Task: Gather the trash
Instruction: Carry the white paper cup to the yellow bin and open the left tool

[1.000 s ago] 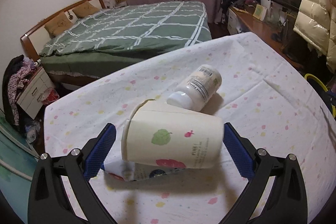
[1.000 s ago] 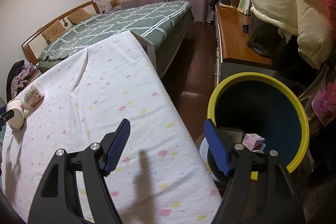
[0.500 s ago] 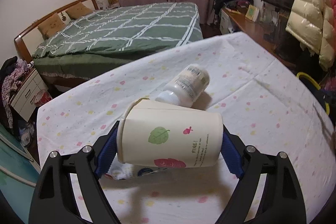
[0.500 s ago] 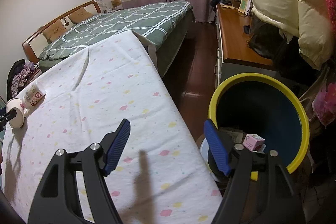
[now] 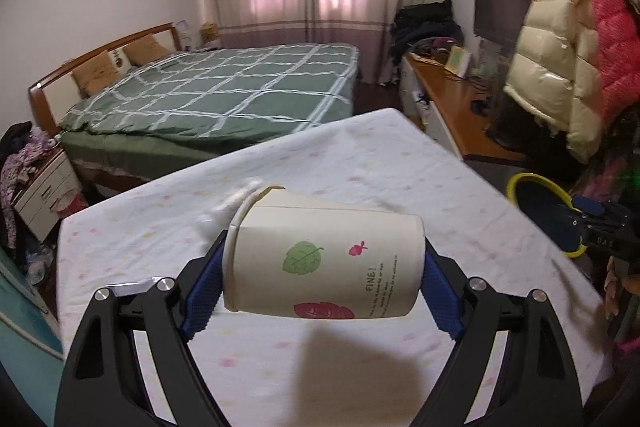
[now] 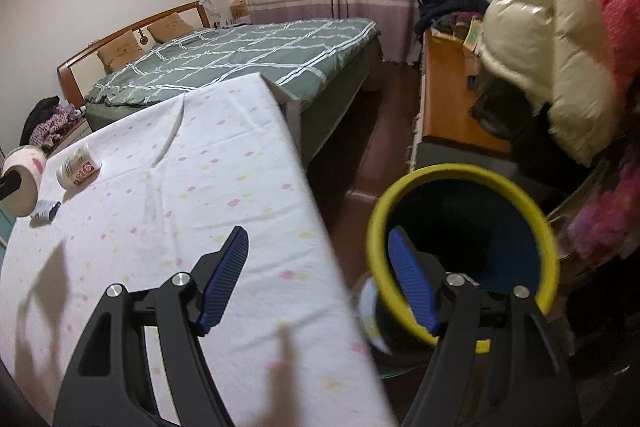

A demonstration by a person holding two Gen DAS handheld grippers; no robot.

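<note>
Lifted off the spotted tablecloth [image 5: 360,163] since the earlier frame, the paper cup [image 5: 324,267] lies sideways, pinched by the left gripper [image 5: 320,283], angled downward. Right gripper [image 6: 318,277] hangs spread and empty over the table edge beside the yellow-rimmed bin [image 6: 464,175]. Bed [image 5: 224,95] stands behind.
</note>
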